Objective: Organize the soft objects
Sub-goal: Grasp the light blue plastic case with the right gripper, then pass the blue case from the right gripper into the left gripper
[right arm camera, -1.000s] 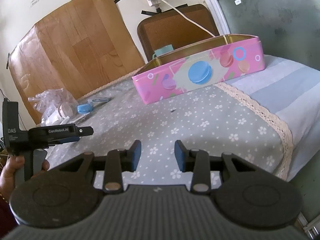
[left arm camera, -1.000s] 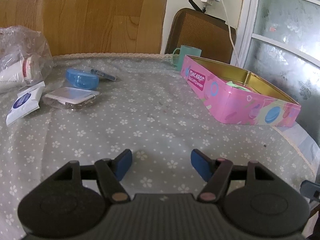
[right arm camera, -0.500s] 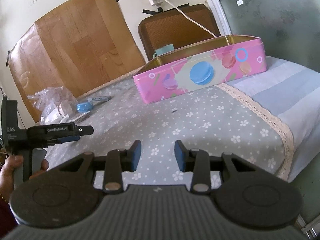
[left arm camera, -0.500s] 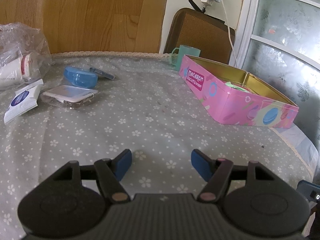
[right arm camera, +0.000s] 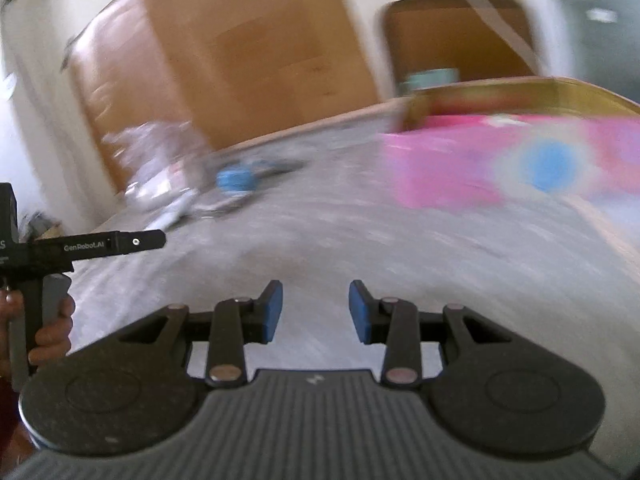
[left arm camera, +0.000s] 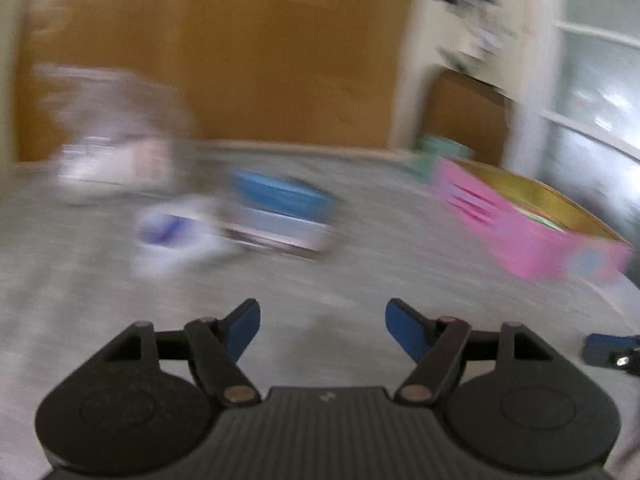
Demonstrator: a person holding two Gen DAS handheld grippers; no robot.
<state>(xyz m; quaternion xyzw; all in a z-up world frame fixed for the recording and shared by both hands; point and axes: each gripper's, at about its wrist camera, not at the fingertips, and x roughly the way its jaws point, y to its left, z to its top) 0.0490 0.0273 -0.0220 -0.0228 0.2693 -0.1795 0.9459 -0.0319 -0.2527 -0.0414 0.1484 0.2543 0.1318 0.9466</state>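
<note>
Left gripper [left arm camera: 322, 323], jaws opening and empty, faces blurred blue case [left arm camera: 280, 196] at frame centre; fast approach risks knocking neighbouring white packet [left arm camera: 172, 236].

Both views now motion-blurred; left gripper [left arm camera: 322, 330] jaws opening, nothing between.

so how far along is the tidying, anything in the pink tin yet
Something green already lies in the pink tin, too blurred to name. Nothing is in hand: the left gripper is empty with its jaws opening, and the right gripper is open and empty. The blurred blue and white items remain on the grey cloth.
</note>
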